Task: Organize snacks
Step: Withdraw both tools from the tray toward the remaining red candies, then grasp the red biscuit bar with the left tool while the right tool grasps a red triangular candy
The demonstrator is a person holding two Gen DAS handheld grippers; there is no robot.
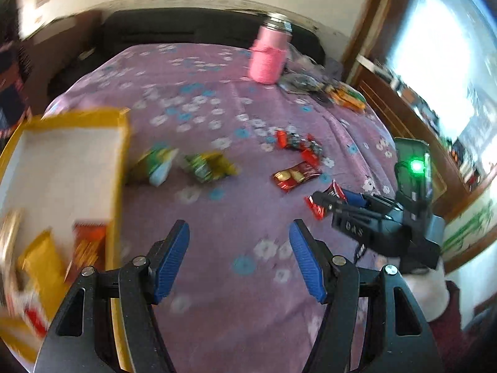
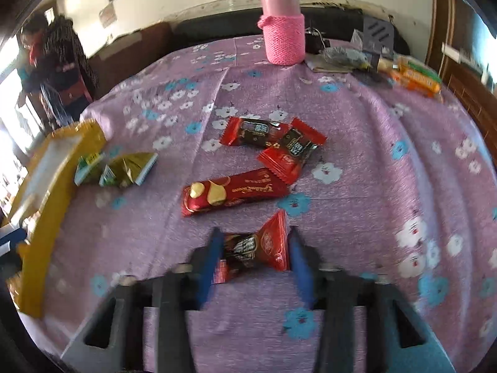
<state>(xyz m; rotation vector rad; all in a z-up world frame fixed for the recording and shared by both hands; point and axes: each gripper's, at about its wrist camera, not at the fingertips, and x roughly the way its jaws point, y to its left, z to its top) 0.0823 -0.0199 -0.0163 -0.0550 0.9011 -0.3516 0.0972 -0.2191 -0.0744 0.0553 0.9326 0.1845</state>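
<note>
The work surface is a table covered by a purple flowered cloth (image 2: 357,143).

Right gripper (image 2: 256,248): the two blue pads sit on either side of a small red and black candy (image 2: 264,245) lying on the cloth. The pads appear to touch the wrapper's edges, pinching it. In the left wrist view, the same gripper (image 1: 326,200) shows at the right, its tips on the red wrapper (image 1: 323,200).

Left gripper (image 1: 239,258): the jaws are spread, with nothing between the pads. It hangs over bare cloth, just beside the yellow box (image 1: 122,143).

Snack positions:
- A long red bar (image 2: 233,191) lies just beyond the pinched candy.
- Two more red and black candies (image 2: 273,143) lie beyond the bar, overlapping each other.
- Two green and gold packets (image 2: 118,168) lie just beside the yellow box (image 2: 59,161) at the left.
- Inside the box, the left wrist view shows an orange packet (image 1: 90,242) and a yellow packet (image 1: 43,264), both blurred.
- Orange and green packs (image 2: 416,74) lie at the far right of the table.

A pink bottle (image 2: 282,28) with a knitted sleeve and metal cap stands upright at the far edge. A person (image 2: 56,62) stands at the upper left of the right wrist view.
</note>
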